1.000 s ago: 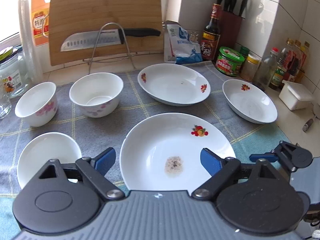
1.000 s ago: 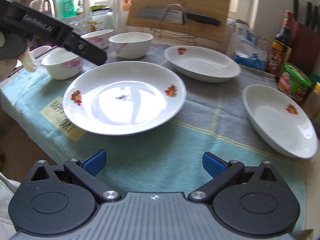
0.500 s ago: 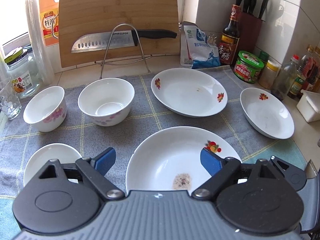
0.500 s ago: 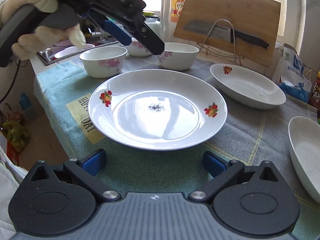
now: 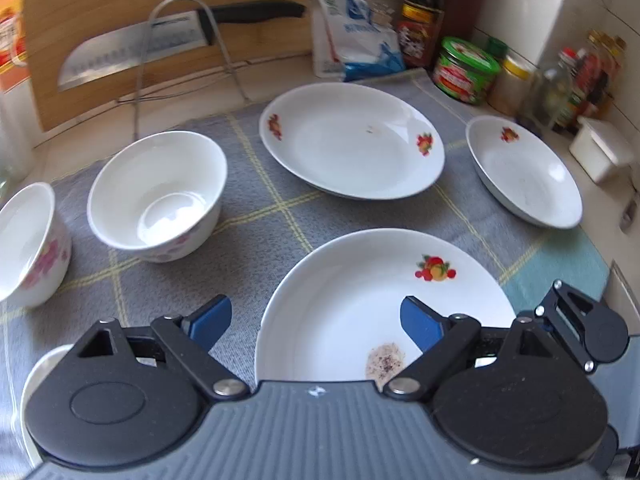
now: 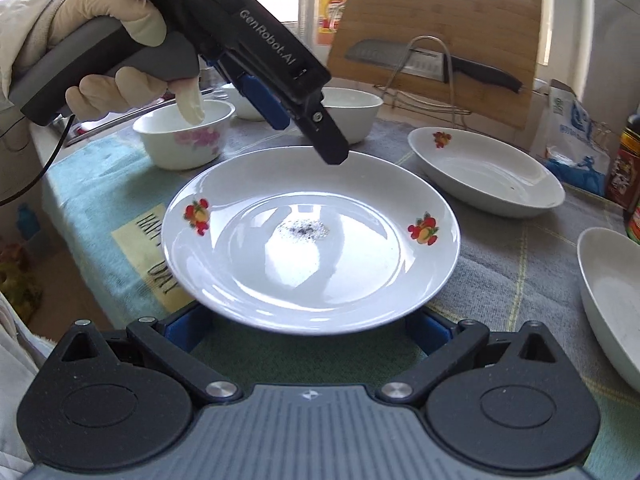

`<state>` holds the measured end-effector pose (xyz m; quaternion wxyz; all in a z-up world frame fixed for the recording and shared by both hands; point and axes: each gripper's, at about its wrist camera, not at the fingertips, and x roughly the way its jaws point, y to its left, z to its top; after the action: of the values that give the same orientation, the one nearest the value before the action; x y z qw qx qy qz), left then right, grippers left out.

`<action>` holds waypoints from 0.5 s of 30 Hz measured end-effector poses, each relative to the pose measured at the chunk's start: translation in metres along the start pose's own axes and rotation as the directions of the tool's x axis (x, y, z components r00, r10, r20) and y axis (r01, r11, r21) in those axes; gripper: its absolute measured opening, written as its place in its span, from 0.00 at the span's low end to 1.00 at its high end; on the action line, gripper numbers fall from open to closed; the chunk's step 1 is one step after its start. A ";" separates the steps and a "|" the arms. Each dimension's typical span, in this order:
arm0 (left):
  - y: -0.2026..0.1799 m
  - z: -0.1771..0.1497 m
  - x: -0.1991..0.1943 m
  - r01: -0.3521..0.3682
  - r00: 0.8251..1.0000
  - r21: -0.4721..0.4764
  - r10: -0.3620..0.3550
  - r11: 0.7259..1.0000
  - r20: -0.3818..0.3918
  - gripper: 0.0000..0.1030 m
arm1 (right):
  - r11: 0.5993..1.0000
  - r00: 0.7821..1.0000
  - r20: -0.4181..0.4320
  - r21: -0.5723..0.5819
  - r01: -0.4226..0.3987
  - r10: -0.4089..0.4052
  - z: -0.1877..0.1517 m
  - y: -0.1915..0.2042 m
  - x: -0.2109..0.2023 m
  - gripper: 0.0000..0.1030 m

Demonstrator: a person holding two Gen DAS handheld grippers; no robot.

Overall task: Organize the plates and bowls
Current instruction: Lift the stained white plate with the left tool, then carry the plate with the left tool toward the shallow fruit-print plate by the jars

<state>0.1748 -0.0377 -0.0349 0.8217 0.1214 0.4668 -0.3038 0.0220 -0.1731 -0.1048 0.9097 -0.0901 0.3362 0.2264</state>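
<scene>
A large white plate (image 5: 360,304) with fruit prints and a speckled stain lies nearest me on the grey cloth; it also shows in the right wrist view (image 6: 312,236). My left gripper (image 5: 316,322) is open, hovering over the plate's left rim. My right gripper (image 6: 308,330) is open, its blue pads under the plate's near rim on both sides. Behind lie a second plate (image 5: 352,140), a smaller dish (image 5: 524,172) and two bowls (image 5: 156,196) (image 5: 28,244). A third bowl (image 6: 184,140) stands at the left.
A cutting board (image 5: 160,12) with a knife (image 5: 160,44) on a wire rack stands at the back. Bottles, jars (image 5: 466,70) and a bag (image 5: 352,40) line the back right. The counter edge (image 6: 56,216) drops off at the left.
My left gripper moved forward and right over the large plate. My right gripper closed in until the plate's near rim lies between its pads.
</scene>
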 end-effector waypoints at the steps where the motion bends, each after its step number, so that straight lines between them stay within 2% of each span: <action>1: 0.002 0.001 0.002 0.020 1.000 0.018 -0.020 1.000 -0.009 0.88 | 1.000 1.000 -0.001 0.011 0.013 -0.013 0.000 0.002 0.000 1.00; 7: 0.009 0.003 0.019 0.109 0.992 0.060 -0.104 0.992 -0.076 0.85 | 0.998 0.999 -0.012 0.035 0.049 -0.048 0.000 0.007 -0.001 1.00; 15: 0.017 0.009 0.032 0.142 0.983 0.043 -0.136 0.989 -0.126 0.83 | 0.999 0.999 -0.015 0.026 0.042 -0.041 0.002 0.007 0.000 1.00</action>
<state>0.2039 -0.0407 -0.0581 0.7648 0.1283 0.5156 -0.3645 0.0195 -0.1663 -0.1035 0.9129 -0.0869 0.3436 0.2025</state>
